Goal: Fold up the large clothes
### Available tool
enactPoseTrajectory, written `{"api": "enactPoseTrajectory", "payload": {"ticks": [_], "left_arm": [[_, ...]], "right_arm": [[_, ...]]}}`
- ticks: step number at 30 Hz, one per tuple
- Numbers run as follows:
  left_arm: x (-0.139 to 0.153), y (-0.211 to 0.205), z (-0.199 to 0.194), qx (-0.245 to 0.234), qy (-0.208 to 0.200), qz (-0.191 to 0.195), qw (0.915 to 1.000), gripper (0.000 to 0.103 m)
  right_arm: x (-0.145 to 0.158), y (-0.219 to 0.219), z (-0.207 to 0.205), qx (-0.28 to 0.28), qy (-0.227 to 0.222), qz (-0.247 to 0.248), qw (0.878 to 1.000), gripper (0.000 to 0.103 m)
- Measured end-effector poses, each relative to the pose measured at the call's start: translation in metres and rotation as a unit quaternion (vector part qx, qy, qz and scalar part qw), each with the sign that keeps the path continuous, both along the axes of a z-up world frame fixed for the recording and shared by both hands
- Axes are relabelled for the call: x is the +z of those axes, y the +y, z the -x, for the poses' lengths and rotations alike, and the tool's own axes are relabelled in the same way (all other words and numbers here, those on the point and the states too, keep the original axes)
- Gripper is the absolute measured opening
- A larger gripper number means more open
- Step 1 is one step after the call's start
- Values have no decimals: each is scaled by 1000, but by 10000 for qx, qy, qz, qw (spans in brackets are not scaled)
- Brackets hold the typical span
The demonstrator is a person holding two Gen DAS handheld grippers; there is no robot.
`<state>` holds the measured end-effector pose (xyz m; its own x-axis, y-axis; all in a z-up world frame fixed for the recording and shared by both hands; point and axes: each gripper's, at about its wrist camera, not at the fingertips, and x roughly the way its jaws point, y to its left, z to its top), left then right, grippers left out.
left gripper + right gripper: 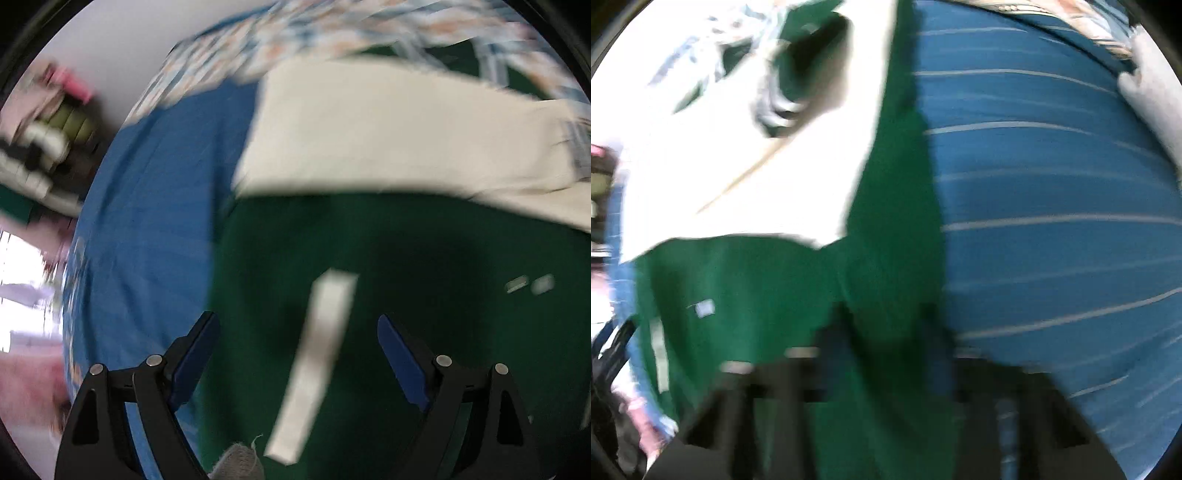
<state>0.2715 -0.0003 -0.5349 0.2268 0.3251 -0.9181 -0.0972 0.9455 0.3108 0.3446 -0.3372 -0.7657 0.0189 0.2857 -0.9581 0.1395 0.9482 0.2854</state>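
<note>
Left wrist view: clutter pile (40, 147) far left, off the bed; then blue sheet (147, 229), then green garment (406, 295) spread flat with a cream panel (388, 129) across its far half. Left gripper (295, 350) hovers over the green cloth, jaws wide apart, nothing between them; a white strip (314, 365) lies on the fabric under the gap. Patterned quilt (332, 26) along the far edge.

Right wrist view: heavy motion blur. Same garment (757, 295) left and centre, striped blue sheet (1052, 203) right. Right gripper (871, 369) is smeared; green cloth drapes over the jaw area, can't tell if it's clamped.

Judgement: cloth looks soft, light, limp, so it will sag and drag. Best grab is the hem edge or corners, not mid-panel. Open sheet to the right gives room; far-left clutter is the snag risk.
</note>
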Motion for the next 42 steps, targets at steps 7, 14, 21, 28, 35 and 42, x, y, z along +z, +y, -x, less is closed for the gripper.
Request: {"api": "enactPoseTrajectory", "payload": {"ticks": [7,14,21,28,35,42], "left_arm": [[-15,35,6,664,84,141,9977,87],[-9,37,-24,462,-96,-64,9989,87],[-15,75,-38,695,61,-23,9976,87],[22,102,53,1042,300,-31,9941,87],[10,123,112,1250,911,267,9876,87],[17,109,109,664,943,669,9911,87]], "right_arm": [[-45,-118,27,-2331,752,-1182,9623,17],[-1,-60,1,-206,197,217,9994,22],[-11,-82,8,-1346,559,296,9889,25],[62,16,104,-767,656,-1489,9837,29],[-3,166,163,-248,1969,-2773,9401,22],[22,150,211,-751,1921,-1356,9691,0]]}}
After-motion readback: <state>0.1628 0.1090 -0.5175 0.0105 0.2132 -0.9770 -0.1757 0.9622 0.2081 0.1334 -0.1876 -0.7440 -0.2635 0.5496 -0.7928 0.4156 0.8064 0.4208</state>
